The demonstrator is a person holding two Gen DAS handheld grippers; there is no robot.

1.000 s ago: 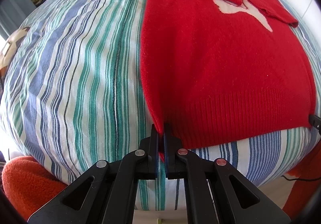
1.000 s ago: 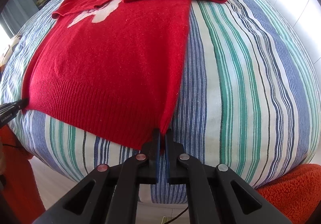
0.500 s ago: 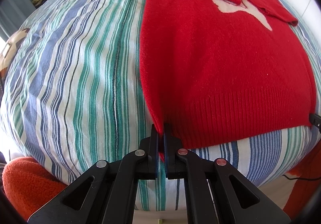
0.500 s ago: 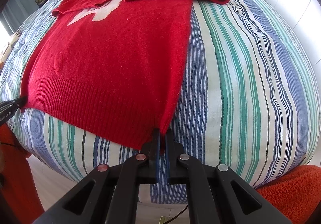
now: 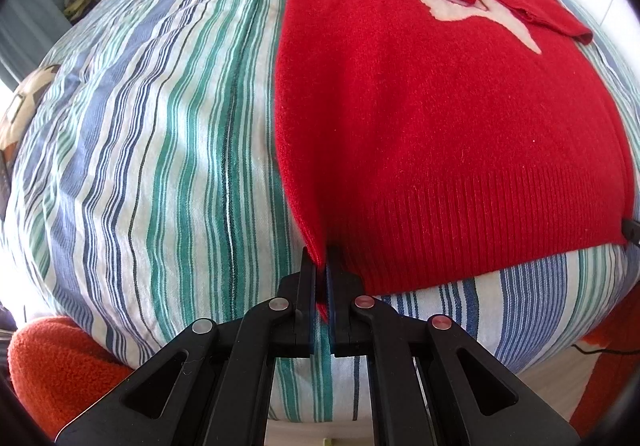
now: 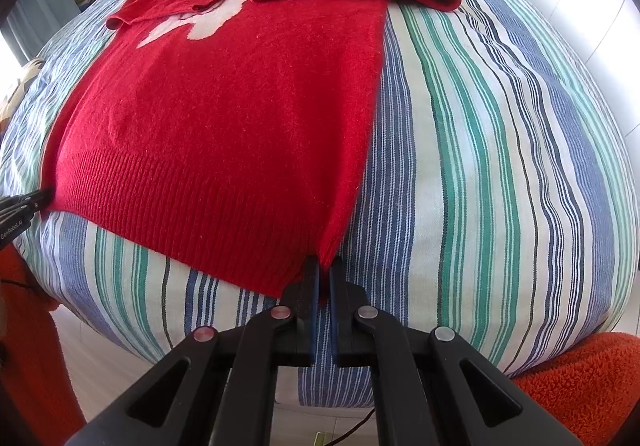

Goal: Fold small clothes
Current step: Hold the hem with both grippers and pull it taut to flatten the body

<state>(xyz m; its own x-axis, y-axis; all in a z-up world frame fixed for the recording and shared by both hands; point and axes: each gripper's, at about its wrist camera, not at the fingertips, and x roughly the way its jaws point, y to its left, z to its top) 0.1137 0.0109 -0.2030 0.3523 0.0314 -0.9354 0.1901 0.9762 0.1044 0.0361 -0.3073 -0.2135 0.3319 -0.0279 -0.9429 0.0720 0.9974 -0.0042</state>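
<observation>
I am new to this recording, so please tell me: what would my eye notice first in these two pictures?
First, the bright red sweater with a white figure, lying flat on the striped bedcover, both sleeves folded across its chest. Next, the black grippers at its ribbed hem: the left gripper is shut on one bottom corner, the right gripper on the other.

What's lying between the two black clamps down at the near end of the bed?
Only the red sweater's ribbed hem spans from the left gripper to the right gripper, each clamping one corner. Nothing else lies there; the right wrist view shows it best.
</observation>
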